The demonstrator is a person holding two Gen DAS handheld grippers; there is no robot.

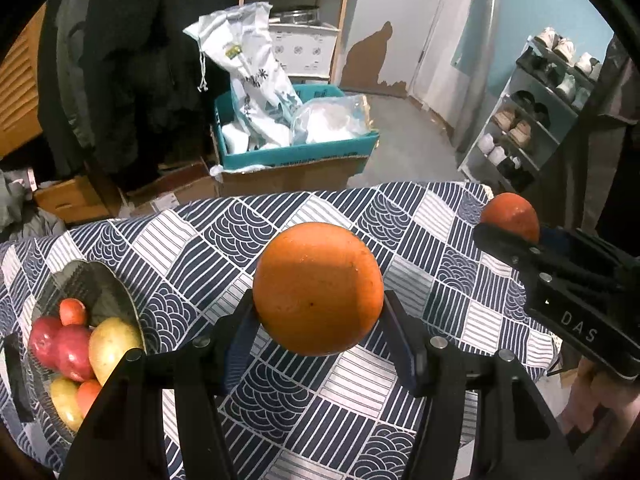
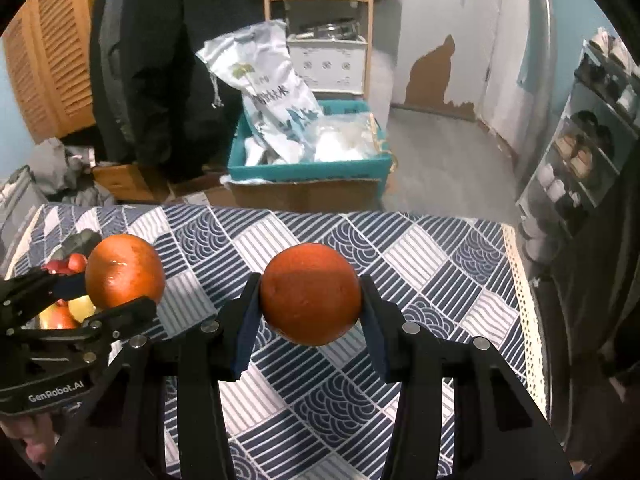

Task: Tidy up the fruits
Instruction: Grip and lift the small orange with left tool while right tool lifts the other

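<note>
Fruit bowl (image 1: 100,280) at the left edge of the patterned tablecloth (image 1: 320,216), holding red and yellow fruits (image 1: 76,344); its near side is hidden behind the left gripper (image 1: 318,312). That gripper grasps a large orange (image 1: 318,288) above the cloth, right of the bowl. Farther right, the right gripper (image 2: 312,300) clamps a darker orange (image 2: 312,294). Beyond the cloth, a blue crate (image 1: 296,152) contains white bags (image 1: 256,80).
</note>
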